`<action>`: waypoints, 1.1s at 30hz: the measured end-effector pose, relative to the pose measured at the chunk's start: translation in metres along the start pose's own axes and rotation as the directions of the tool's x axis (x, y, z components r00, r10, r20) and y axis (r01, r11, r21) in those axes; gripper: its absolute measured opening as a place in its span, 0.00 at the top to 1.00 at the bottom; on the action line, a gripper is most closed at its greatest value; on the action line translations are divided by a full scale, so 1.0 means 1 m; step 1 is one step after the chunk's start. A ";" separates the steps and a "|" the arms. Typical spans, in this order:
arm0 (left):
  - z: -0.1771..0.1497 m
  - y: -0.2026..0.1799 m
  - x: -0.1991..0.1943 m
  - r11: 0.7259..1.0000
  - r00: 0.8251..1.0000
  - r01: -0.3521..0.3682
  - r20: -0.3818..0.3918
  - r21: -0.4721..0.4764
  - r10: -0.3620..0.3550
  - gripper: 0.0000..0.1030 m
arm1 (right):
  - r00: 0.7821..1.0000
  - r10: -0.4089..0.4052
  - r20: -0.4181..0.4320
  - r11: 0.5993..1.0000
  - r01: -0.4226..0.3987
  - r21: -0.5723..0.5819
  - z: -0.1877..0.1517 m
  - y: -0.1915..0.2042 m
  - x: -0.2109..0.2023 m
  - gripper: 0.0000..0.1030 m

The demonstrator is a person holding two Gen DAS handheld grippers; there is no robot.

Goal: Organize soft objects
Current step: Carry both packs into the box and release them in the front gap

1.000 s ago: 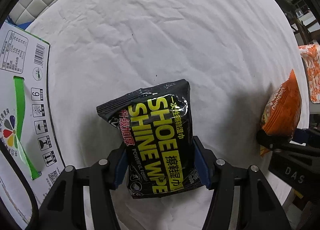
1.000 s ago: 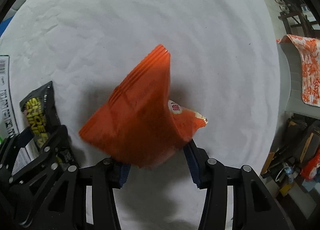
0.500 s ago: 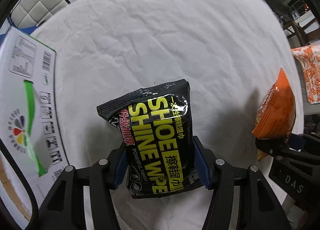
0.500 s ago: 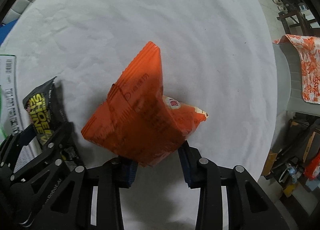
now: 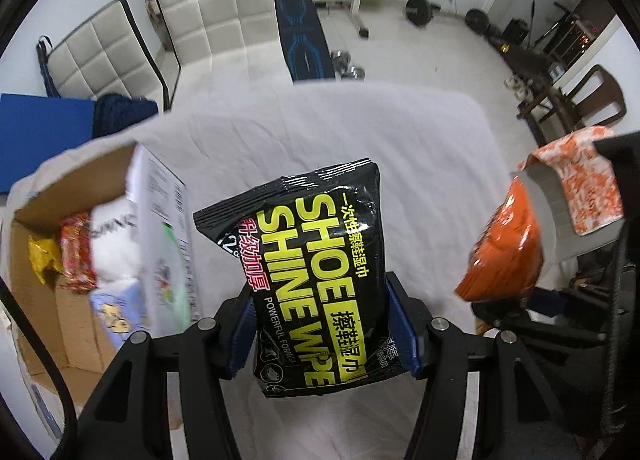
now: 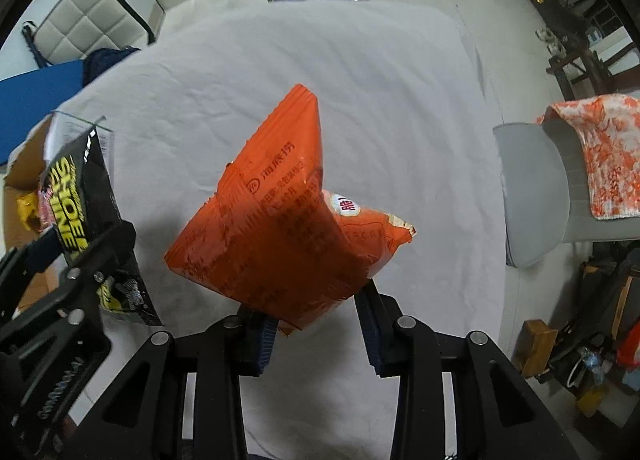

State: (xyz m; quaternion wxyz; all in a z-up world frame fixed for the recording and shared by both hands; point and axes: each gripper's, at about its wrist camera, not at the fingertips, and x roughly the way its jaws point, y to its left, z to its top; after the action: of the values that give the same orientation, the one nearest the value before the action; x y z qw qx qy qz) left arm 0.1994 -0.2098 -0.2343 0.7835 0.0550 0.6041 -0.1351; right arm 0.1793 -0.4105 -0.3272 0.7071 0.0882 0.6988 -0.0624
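A black wipes packet (image 5: 316,276) is clamped by its lower half between the blue pads of the left tongs (image 5: 323,330) and held clear above the white tablecloth (image 5: 328,128). An orange snack bag (image 6: 288,228) is pinched at its bottom corner by the right tongs (image 6: 318,322), its body twisted upward.

An open cardboard box (image 5: 44,268) lies to the left of the left tongs. To finish well, each packet should probably be carried over the opening and lowered inside before the grip is loosened.

Only the left view shows the packets already inside the box. The right view shows the snack bag's folded shape; in the left view only its edge is seen.
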 end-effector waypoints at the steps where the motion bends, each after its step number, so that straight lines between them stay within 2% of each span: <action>1: 0.001 0.003 -0.008 1.000 1.000 0.004 0.011 0.000 -0.004 0.46 | 1.000 0.004 0.008 1.000 -0.004 -0.001 0.000 0.006 -0.007 0.63; 5: -0.002 0.025 -0.045 1.000 0.998 0.011 0.064 0.005 -0.011 0.46 | 0.999 0.021 0.050 1.000 -0.020 -0.015 -0.014 0.025 -0.039 0.63; 9: -0.014 0.052 -0.066 1.000 0.996 0.012 0.091 -0.004 -0.012 0.46 | 0.996 0.050 0.079 0.998 -0.047 -0.039 -0.025 0.061 -0.060 0.63; 12: -0.026 0.079 -0.078 1.000 0.995 -0.002 0.101 -0.018 0.004 0.46 | 0.992 0.086 0.092 0.994 -0.080 -0.071 -0.035 0.094 -0.072 0.63; 17: -0.049 0.140 -0.091 0.997 0.993 -0.051 0.101 -0.066 0.057 0.46 | 0.985 0.144 0.092 0.981 -0.130 -0.145 -0.046 0.173 -0.091 0.63; 25: -0.086 0.245 -0.106 0.974 0.982 -0.143 0.093 -0.178 0.161 0.46 | 0.984 0.159 0.077 0.958 -0.135 -0.254 -0.065 0.285 -0.085 0.63; 33: -0.109 0.307 -0.117 0.954 0.977 -0.159 0.100 -0.255 0.190 0.46 | 0.985 0.157 0.072 0.941 -0.127 -0.313 -0.083 0.350 -0.076 0.63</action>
State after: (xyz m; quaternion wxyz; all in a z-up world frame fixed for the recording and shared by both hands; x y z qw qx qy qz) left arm 0.1565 0.1286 -0.1740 0.8288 0.0026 0.5595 0.0074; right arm 0.1714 -0.0538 -0.2384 0.7476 0.0241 0.6569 0.0943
